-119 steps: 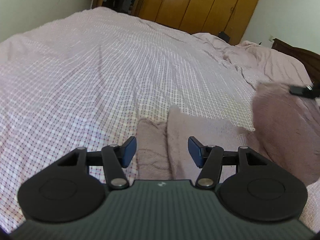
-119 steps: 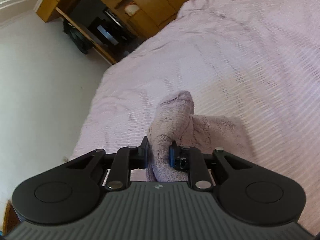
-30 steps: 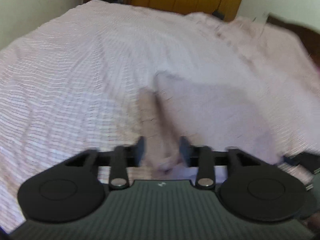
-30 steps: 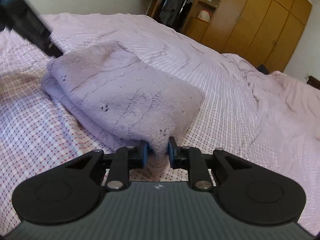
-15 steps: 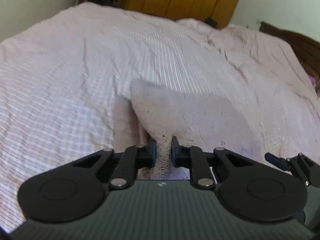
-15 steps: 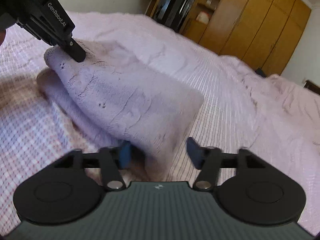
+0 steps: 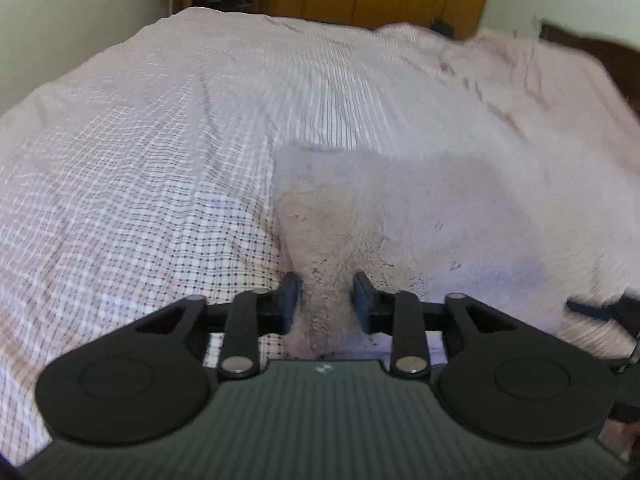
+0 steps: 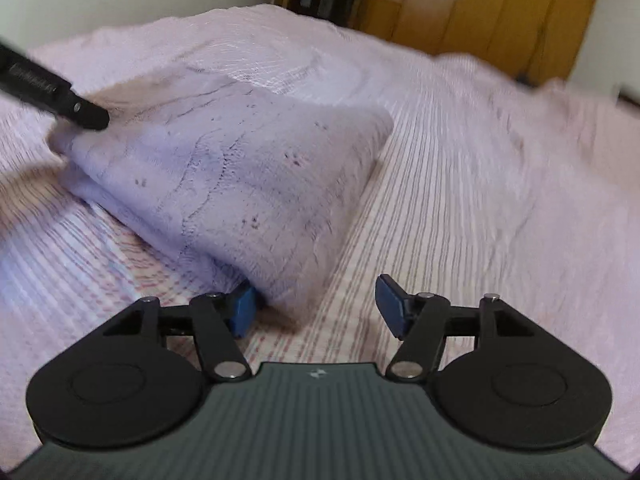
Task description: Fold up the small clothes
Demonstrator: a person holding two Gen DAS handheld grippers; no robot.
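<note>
Folded garment (image 7: 400, 208) between left fingers (image 7: 289, 298)

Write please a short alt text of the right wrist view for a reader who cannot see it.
The right gripper hangs open beside a folded lilac garment on a checked pink bedspread. The left gripper touches the garment's far corner; wooden wardrobes stand behind.
</note>
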